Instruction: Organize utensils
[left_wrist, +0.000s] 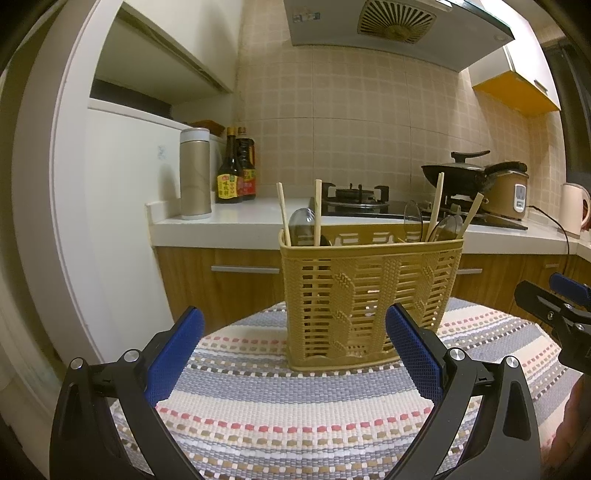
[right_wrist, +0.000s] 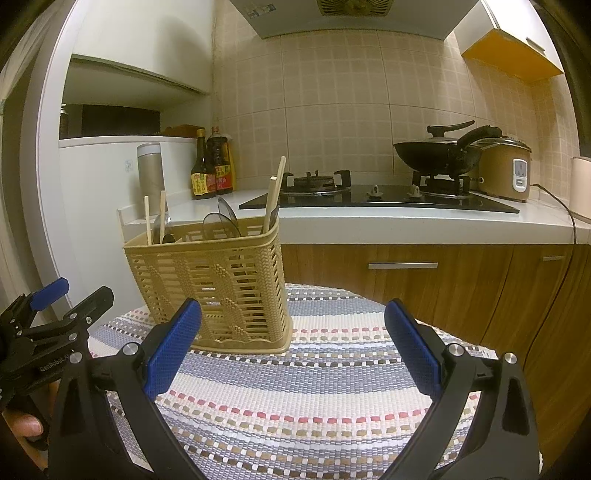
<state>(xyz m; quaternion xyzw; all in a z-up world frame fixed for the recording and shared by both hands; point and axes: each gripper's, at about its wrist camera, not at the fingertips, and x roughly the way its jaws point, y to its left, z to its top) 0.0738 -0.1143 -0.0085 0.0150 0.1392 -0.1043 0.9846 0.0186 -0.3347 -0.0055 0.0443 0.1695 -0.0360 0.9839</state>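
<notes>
A tan woven plastic utensil basket (left_wrist: 369, 299) stands upright on a striped woven mat (left_wrist: 295, 413). Wooden chopsticks (left_wrist: 317, 212) and clear plastic spoons (left_wrist: 301, 225) stick up from its left and right compartments. My left gripper (left_wrist: 295, 325) is open and empty, just in front of the basket. My right gripper (right_wrist: 293, 321) is open and empty, with the basket (right_wrist: 218, 284) ahead to its left and chopsticks (right_wrist: 273, 199) standing in it. Each gripper shows at the edge of the other's view: the right one (left_wrist: 554, 310), the left one (right_wrist: 55, 314).
Behind the mat runs a white kitchen counter (left_wrist: 236, 225) with a thermos (left_wrist: 195, 173), sauce bottles (left_wrist: 236, 166), a gas hob (right_wrist: 376, 195), a black wok (right_wrist: 436, 151), a rice cooker (right_wrist: 506, 170) and a kettle (left_wrist: 574, 208). Wooden cabinets lie below, a white fridge to the left.
</notes>
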